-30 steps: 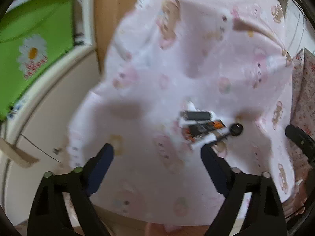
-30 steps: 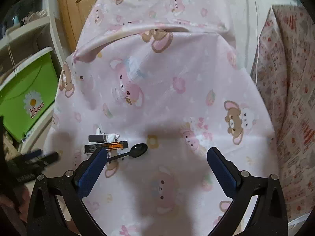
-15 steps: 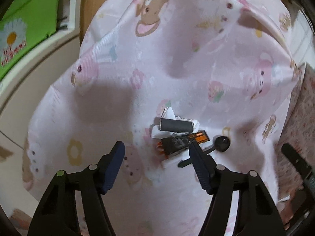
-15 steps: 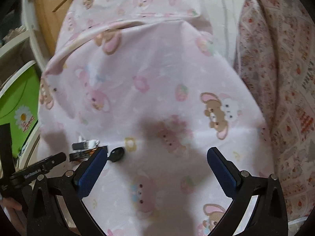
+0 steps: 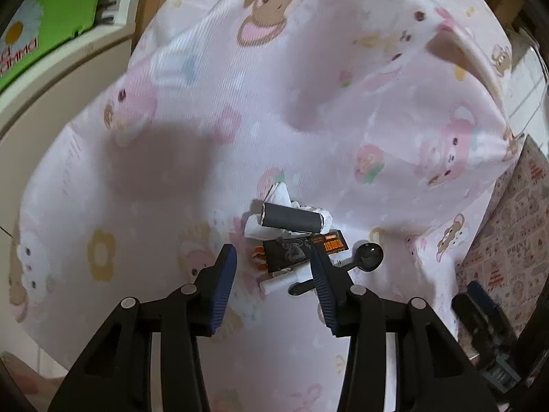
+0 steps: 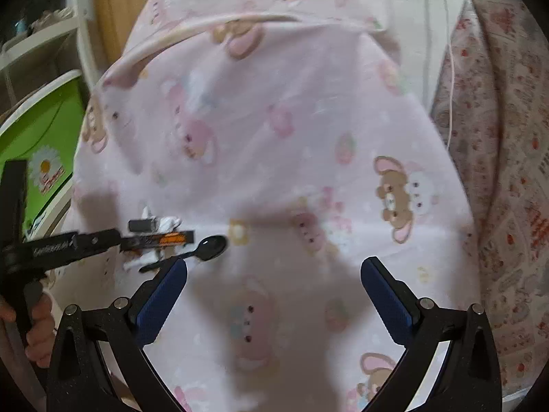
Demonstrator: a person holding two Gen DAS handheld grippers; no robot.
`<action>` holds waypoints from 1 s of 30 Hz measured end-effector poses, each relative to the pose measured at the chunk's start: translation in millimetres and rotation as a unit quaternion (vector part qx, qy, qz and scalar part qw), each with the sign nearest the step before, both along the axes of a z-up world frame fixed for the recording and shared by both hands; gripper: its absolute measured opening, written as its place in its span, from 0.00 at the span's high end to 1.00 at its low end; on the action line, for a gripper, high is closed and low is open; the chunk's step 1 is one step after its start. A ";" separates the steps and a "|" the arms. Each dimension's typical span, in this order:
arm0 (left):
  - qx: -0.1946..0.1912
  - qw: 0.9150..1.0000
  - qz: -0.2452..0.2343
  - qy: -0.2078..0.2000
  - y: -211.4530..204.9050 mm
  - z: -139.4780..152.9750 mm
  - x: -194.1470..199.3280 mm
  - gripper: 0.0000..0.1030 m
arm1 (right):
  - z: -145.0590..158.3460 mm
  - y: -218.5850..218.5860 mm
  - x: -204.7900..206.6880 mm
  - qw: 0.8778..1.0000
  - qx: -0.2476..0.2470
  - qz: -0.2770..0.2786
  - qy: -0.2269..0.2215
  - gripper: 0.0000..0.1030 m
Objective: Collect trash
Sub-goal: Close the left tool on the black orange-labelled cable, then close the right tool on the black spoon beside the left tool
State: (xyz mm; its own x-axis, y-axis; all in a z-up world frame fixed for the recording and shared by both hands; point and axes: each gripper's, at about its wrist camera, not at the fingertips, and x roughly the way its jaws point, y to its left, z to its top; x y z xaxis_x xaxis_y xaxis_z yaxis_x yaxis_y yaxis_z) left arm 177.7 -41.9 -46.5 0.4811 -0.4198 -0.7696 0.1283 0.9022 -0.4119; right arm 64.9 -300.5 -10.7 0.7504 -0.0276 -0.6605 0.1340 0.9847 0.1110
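Note:
A small pile of trash lies on the pink cartoon-print sheet [image 5: 308, 86]: a dark grey tube [image 5: 291, 220] on crumpled white tissue [image 5: 283, 194], a black and orange wrapper [image 5: 298, 249], and a black plastic spoon [image 5: 369, 257]. My left gripper [image 5: 272, 261] is open, low over the pile, its fingers on either side of the wrapper. In the right wrist view the pile sits at the left: tube [image 6: 142, 225], wrapper [image 6: 164, 239], spoon [image 6: 209, 245]. My right gripper [image 6: 272, 269] is open and empty, to the right of the spoon.
A green bin with a daisy print [image 5: 51, 10] stands at the left beyond the sheet's edge, also in the right wrist view [image 6: 37, 144]. A red-patterned cloth [image 6: 497, 137] lies along the right side. A wooden panel [image 6: 113, 0] is behind.
My left gripper has moved forward and down onto the trash pile and its fingers have narrowed around the wrapper. My right gripper has shifted slightly, staying open.

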 end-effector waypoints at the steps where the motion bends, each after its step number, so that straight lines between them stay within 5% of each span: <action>1: -0.003 1.000 0.001 0.003 0.2 -1.9 1.2 0.61 | -0.8 2.8 0.5 1.000 -0.001 0.005 0.002 0.01; 5: -0.025 0.999 0.014 0.019 2.5 -12.1 8.1 0.66 | -5.3 6.5 3.1 1.000 0.002 0.010 0.012 0.01; 10: -0.066 0.997 0.020 0.031 6.0 -21.8 13.8 0.97 | -1.6 4.1 2.6 1.000 0.022 0.014 0.013 0.01; 14: -0.070 0.997 0.013 0.006 6.3 -6.4 6.5 0.98 | 5.5 0.1 -0.1 0.999 0.033 0.010 0.011 0.01; 19: -0.026 0.998 0.004 -0.062 6.4 24.8 -11.4 0.99 | 5.2 -7.2 -2.1 0.999 0.041 0.007 0.006 0.01; 24: 0.032 0.988 -0.015 -0.147 4.8 56.8 -36.2 0.99 | 1.7 -13.1 19.7 0.993 0.115 0.026 0.027 0.17; 30: 0.004 0.983 -0.042 -0.177 19.5 75.1 -48.6 0.99 | -19.7 -13.4 65.4 0.987 0.134 0.053 0.073 0.47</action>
State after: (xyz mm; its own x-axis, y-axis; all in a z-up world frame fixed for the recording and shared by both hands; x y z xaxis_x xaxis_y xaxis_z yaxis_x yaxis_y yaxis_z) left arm 129.1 -22.3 28.5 0.6838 -0.4642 -0.5630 0.3364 0.8852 -0.3214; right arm 130.3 -313.9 -30.4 0.6362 0.2359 -0.7346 0.0656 0.9321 0.3561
